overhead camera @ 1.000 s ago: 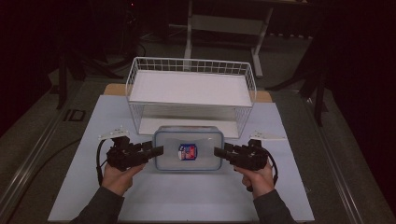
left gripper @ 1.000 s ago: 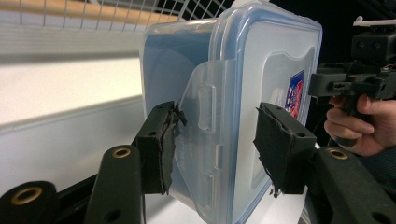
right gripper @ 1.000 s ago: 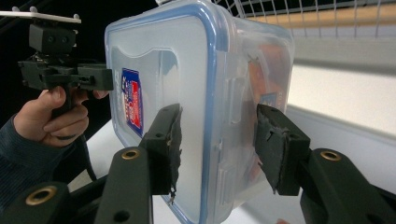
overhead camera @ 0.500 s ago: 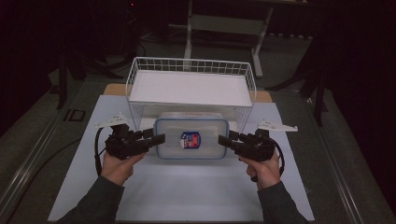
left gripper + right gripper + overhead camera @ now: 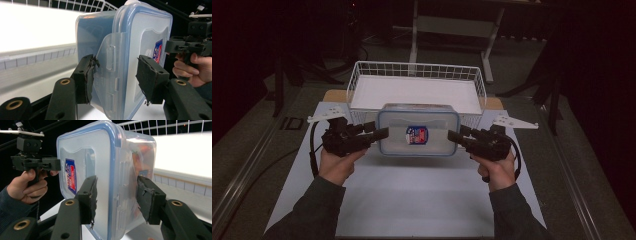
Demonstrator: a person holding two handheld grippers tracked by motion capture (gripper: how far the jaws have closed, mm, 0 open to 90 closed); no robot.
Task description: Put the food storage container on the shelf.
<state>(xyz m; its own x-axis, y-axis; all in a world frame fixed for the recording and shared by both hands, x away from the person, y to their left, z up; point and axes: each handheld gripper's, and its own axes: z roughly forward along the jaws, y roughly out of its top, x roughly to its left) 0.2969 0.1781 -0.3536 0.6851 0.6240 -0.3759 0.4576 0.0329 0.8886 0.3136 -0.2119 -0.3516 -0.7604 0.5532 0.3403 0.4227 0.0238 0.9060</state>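
Note:
A clear plastic container (image 5: pixel 418 132) with a blue-rimmed lid and a red-and-blue sticker hangs above the white mat, just in front of the wire basket (image 5: pixel 417 66). My left gripper (image 5: pixel 384 134) clamps its left end and my right gripper (image 5: pixel 452 136) its right end. In the left gripper view the pads straddle the side latch of the container (image 5: pixel 125 50), around my left gripper (image 5: pixel 116 77). In the right gripper view my right gripper (image 5: pixel 116 197) pinches the lid and wall of the container (image 5: pixel 105 165). Coloured contents show dimly through the wall.
The white wire basket has a white bottom and stands at the far side of the white mat (image 5: pixel 412 200). Grey three-cornered plates ride on both grippers. Dark floor, table legs and stands surround the table.
Both grippers have risen and moved away from the person toward the basket, carrying the container off the mat with them.

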